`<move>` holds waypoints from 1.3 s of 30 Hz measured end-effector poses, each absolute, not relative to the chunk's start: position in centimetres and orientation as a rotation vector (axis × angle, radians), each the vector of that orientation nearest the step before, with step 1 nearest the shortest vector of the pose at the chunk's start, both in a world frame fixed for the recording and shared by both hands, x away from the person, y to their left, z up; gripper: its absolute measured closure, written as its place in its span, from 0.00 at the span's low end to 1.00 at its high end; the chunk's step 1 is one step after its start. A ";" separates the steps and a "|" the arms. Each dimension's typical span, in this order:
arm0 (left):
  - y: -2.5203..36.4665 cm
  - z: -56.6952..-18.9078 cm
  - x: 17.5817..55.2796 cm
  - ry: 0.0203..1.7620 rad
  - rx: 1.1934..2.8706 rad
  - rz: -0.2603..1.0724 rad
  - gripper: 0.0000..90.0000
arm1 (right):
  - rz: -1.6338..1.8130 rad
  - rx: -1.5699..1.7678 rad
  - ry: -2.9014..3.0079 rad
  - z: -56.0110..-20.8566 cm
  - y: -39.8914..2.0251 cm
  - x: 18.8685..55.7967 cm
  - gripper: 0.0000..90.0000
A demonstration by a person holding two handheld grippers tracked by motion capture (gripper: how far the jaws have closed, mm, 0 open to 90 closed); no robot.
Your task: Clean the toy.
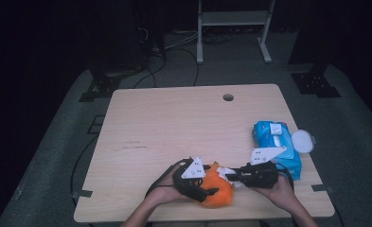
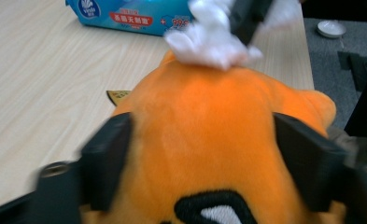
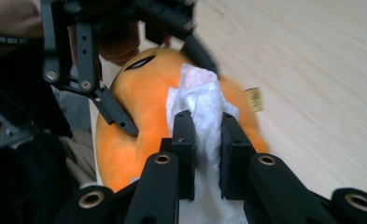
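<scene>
High view showed the left gripper (image 1: 207, 191) clasping the plush (image 1: 219, 187); the right gripper (image 1: 231, 176) pinched a wipe (image 3: 202, 112); wiping wanted light, steady strokes.

plush toy (image 2: 209, 140): fuzzy orange cloth | wipe (image 3: 204, 107): white, crinkled | table (image 1: 174, 123): matt pale wood

Two handheld grippers, black throughout. Left gripper (image 1: 207, 191): boxy black frame, a pale grey three-cornered plate with small dark dots on top, a dark cable looping behind the jaws. Right gripper (image 3: 203, 140): flat rectangular black pads (image 3: 185, 140), brass-coloured rivets on the linkage just below them, the same pale plate above. Forearms bare, no sleeves visible.
</scene>
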State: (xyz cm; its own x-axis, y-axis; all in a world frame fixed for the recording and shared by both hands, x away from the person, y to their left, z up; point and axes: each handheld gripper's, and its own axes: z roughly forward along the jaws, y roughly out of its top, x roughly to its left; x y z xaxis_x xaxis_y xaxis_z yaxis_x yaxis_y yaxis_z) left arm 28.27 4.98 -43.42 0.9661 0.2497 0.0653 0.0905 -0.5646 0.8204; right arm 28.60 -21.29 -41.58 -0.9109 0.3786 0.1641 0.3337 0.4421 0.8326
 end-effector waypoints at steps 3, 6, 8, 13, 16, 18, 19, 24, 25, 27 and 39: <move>4.9 -42.9 28.1 0.249 2.164 0.241 0.46 | 1.522 0.701 2.591 -41.5 -22.2 29.1 0.87; 5.0 -42.3 28.2 0.271 2.128 0.261 0.50 | 1.543 0.751 2.557 -41.3 -23.3 29.5 0.87; 5.3 -42.0 28.5 0.284 2.128 0.319 0.50 | 1.549 0.784 2.529 -41.1 -24.2 29.7 0.87; 6.5 -41.3 31.0 0.404 2.079 0.427 0.49 | 1.454 0.861 2.513 -41.6 -25.0 30.2 0.87; 7.1 -41.0 33.0 0.461 2.076 0.498 0.48 | 1.389 0.867 2.536 -42.0 -24.4 30.3 0.87; 7.4 -40.9 34.0 0.506 2.050 0.510 0.48 | 1.365 0.877 2.541 -42.2 -24.1 30.5 0.87; 7.6 -40.9 34.5 0.520 2.034 0.518 0.48 | 1.356 0.876 2.540 -42.3 -24.0 30.6 0.87; 7.7 -41.3 35.8 0.576 2.008 0.542 0.45 | 1.338 0.931 2.516 -42.6 -24.1 31.0 0.85; 7.6 -41.7 36.1 0.587 2.024 0.534 0.45 | 1.336 0.945 2.512 -42.6 -24.1 31.1 0.82; 7.5 -42.4 36.4 0.595 2.037 0.507 0.43 | 1.328 0.976 2.492 -42.7 -24.4 31.2 0.74; 7.5 -42.1 36.3 0.588 2.032 0.472 0.32 | 1.351 1.009 2.473 -42.4 -25.8 31.1 0.60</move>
State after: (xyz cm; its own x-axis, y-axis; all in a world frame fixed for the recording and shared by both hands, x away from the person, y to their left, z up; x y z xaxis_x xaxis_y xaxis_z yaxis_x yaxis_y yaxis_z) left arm 36.26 7.54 -42.06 0.8110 0.5774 0.0946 0.2168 -0.4467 0.8680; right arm 31.11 -25.82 -42.38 -0.7628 0.6209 0.1803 0.4872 0.3686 0.7917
